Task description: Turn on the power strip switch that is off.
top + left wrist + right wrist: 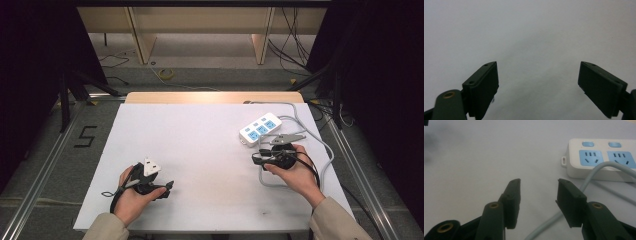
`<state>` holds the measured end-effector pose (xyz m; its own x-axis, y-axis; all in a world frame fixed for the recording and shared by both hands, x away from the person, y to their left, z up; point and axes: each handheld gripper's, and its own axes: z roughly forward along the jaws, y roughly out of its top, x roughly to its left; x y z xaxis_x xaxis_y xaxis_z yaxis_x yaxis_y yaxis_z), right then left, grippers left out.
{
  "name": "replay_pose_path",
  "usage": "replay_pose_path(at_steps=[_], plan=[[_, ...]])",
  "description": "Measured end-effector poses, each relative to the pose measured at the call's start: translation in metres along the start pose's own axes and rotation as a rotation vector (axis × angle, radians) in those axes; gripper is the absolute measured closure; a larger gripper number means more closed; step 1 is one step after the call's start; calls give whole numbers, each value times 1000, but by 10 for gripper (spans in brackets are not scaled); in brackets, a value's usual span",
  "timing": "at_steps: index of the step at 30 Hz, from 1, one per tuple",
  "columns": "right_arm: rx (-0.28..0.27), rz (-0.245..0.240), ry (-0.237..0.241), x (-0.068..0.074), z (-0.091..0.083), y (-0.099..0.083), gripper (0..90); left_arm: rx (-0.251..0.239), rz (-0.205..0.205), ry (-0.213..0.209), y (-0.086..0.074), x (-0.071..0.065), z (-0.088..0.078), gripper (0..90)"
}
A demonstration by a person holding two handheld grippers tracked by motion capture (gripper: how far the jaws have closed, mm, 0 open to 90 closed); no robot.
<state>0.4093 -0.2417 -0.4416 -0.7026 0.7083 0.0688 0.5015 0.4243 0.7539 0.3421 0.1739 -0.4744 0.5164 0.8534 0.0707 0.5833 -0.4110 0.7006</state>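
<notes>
A white power strip [260, 129] with blue sockets is lying at the middle right of the high view, on the white counter [200, 150]. Its grey cord [320, 145] is looping around to the right and back under the person's right hand [295, 170].

The right hand-held gripper [256, 159] is sitting just below the strip, with its jaws a little way apart and holding nothing. In the right gripper view the strip [602, 160] is showing at the upper right, and the cord [584, 185] is running behind the right jaw.

The left hand-held gripper [169, 186] is resting at the lower left, in the left hand [132, 197], well apart from the strip. Its jaws are standing wide open over bare counter [531, 37].

Around the counter, a grey floor [45, 150] is showing a black mark like a 5 [86, 136] at the left. Wooden legs [142, 37] and loose wires [292, 45] are sitting at the top, with dark curtains [30, 60] hanging on both sides.
</notes>
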Motion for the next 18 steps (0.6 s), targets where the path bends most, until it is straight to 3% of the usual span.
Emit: replay_pose_path(at_steps=[6, 18], plan=[[-35, -21, 25, 9, -5, -15, 518, -4, -5, 0, -1, 0, 0, 166], [-55, -19, 32, 16, -8, -31, 478, -6, 0, -3, -2, 0, 2, 164]])
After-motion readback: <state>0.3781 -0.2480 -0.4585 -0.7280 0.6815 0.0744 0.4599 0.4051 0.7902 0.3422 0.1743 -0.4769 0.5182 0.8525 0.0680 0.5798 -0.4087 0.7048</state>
